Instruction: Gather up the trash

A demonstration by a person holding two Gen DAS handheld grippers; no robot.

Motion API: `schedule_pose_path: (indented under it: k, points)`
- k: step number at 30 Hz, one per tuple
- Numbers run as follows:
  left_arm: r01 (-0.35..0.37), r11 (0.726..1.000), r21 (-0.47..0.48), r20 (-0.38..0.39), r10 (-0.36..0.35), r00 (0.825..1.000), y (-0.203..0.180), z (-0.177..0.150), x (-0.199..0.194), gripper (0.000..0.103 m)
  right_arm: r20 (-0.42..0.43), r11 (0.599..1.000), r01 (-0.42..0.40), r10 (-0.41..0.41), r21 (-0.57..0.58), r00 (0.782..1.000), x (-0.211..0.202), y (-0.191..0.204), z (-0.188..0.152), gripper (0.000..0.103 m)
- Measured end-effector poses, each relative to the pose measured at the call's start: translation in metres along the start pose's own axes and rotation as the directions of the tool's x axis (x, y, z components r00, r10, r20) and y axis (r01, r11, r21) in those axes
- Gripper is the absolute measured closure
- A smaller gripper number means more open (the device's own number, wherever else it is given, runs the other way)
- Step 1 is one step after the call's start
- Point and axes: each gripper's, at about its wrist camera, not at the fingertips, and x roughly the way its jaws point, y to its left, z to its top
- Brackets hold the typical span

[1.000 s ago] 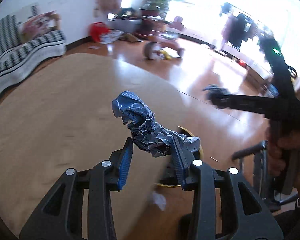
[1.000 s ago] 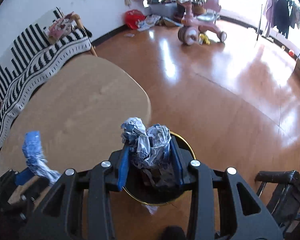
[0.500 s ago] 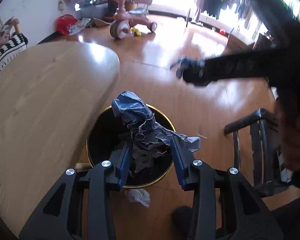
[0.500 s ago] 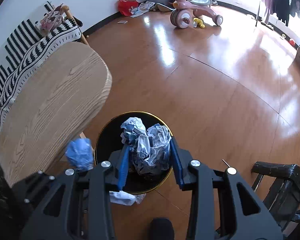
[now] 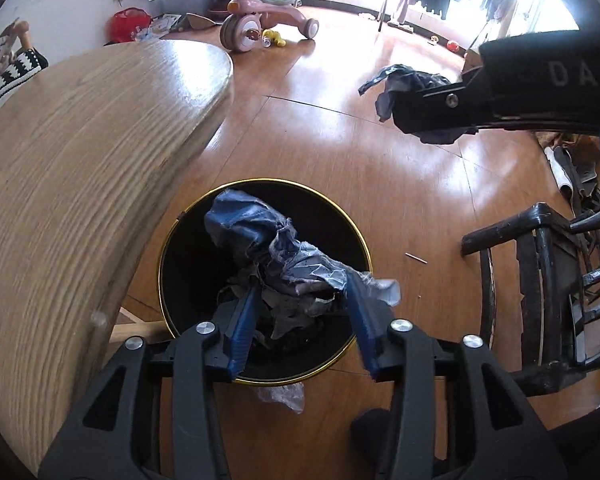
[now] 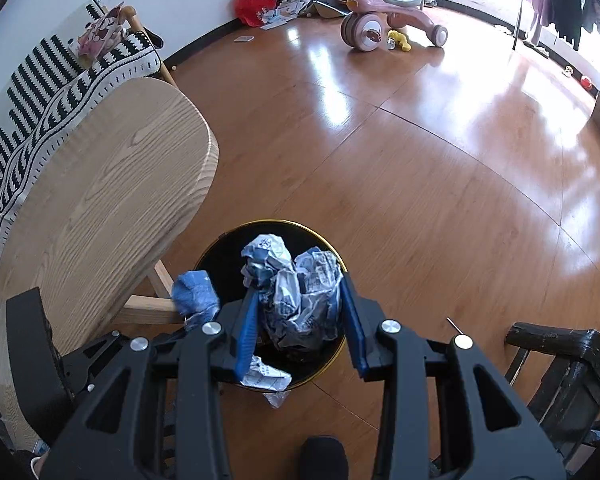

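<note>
A black trash bin with a gold rim (image 5: 364, 244) (image 6: 342, 264) stands on the floor beside the table. My left gripper (image 5: 300, 292) is shut on a long crumpled blue wrapper (image 5: 256, 232) and holds it over the bin's mouth. My right gripper (image 6: 298, 294) is shut on a crumpled white-and-blue paper wad (image 6: 296, 284), also above the bin. The left gripper's wrapper shows at the left in the right wrist view (image 6: 194, 294). The right gripper with its wad shows at the upper right in the left wrist view (image 5: 416, 92). Crumpled trash lies inside the bin.
A round wooden table (image 5: 72, 152) (image 6: 100, 184) is at the left, its edge close to the bin. A black chair (image 5: 548, 280) (image 6: 564, 364) stands at the right. A scrap of plastic (image 5: 282, 394) lies on the floor by the bin. A pink tricycle (image 6: 380, 20) is far back.
Both grippers have moved off the table and out over the bin, each still holding its trash. The bin now sits directly below both.
</note>
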Motion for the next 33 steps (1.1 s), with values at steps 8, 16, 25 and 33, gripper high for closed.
schedule_pose_path:
  k: [8, 16, 25, 33]
  points:
    - [0.017, 1.0, 0.026, 0.007, -0.017, 1.0, -0.01, -0.002, -0.007, 0.035, -0.008, 1.0, -0.012, 0.012, 0.006, 1.0, 0.003, 0.0, 0.001, 0.065]
    - [0.035, 0.999, 0.042, 0.051, -0.037, 0.998, -0.011, -0.01, -0.046, 0.032, 0.005, 0.999, -0.04, 0.04, 0.012, 0.999, 0.004, 0.012, 0.008, 0.056]
    - [0.007, 1.0, 0.009, 0.114, -0.008, 0.994, 0.009, -0.021, -0.1, 0.025, 0.021, 0.999, -0.046, 0.045, 0.024, 0.999, 0.001, 0.032, 0.011, 0.028]
    - [-0.092, 0.993, -0.068, 0.186, 0.103, 0.977, 0.054, -0.045, -0.166, 0.019, 0.059, 0.996, -0.084, 0.083, 0.025, 0.995, -0.013, 0.073, 0.018, 0.027]
